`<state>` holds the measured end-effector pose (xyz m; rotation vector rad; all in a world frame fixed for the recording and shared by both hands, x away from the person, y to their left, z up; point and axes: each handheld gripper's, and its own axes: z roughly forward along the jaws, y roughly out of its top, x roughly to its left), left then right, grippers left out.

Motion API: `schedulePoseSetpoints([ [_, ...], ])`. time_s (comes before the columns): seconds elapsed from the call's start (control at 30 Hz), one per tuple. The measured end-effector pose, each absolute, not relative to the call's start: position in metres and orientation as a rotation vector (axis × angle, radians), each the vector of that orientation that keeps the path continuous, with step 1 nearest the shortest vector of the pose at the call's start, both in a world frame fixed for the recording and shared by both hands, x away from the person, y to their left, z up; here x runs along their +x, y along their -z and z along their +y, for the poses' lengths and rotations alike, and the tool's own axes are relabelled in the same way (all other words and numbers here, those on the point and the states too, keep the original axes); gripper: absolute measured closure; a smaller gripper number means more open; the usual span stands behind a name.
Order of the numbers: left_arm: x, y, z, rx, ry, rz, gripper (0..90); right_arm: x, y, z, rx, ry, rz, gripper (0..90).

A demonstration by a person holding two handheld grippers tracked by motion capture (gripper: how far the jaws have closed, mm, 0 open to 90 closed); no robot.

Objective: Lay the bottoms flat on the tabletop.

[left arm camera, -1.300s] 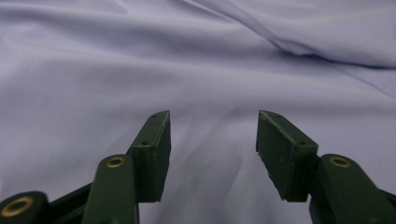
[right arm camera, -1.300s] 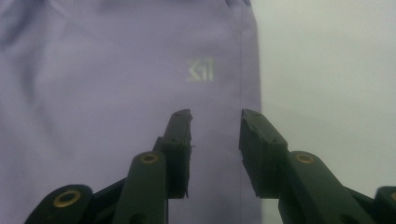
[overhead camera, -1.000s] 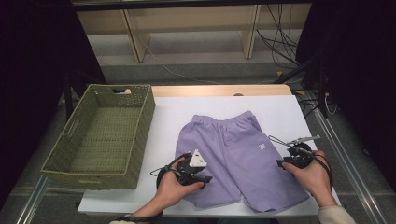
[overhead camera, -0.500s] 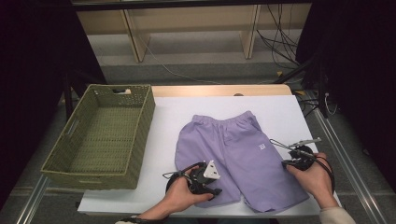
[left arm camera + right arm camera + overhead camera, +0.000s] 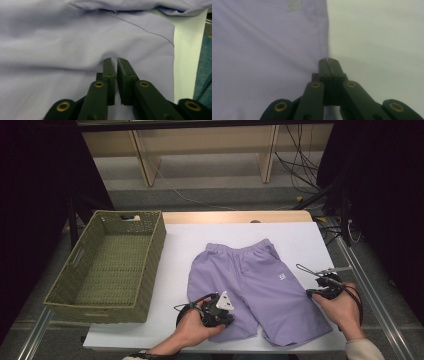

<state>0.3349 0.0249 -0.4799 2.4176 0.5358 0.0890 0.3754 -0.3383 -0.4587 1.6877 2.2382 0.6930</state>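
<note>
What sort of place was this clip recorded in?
Probably a lab or recording workspace, not a home: a white table on a metal frame, loose cables on the floor behind, and only lavender shorts and a green woven basket set out.

One pair of shorts (image 5: 255, 287), one basket (image 5: 150, 270) (wicker)

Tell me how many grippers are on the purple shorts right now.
2. The left gripper is shut on the near left leg of the purple shorts; the right gripper is shut at the shorts' right edge. Neither is near the green wicker basket.
</note>
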Motion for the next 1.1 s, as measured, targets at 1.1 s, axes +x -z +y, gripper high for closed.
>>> schedulePoseSetpoints([
  [1.1, 0.329, 0.477, 0.045, 2.435, -0.095, 0.528, 75.9, 0.299, 0.445, -0.235, 1.212, -1.01, 2.711, 68.4],
])
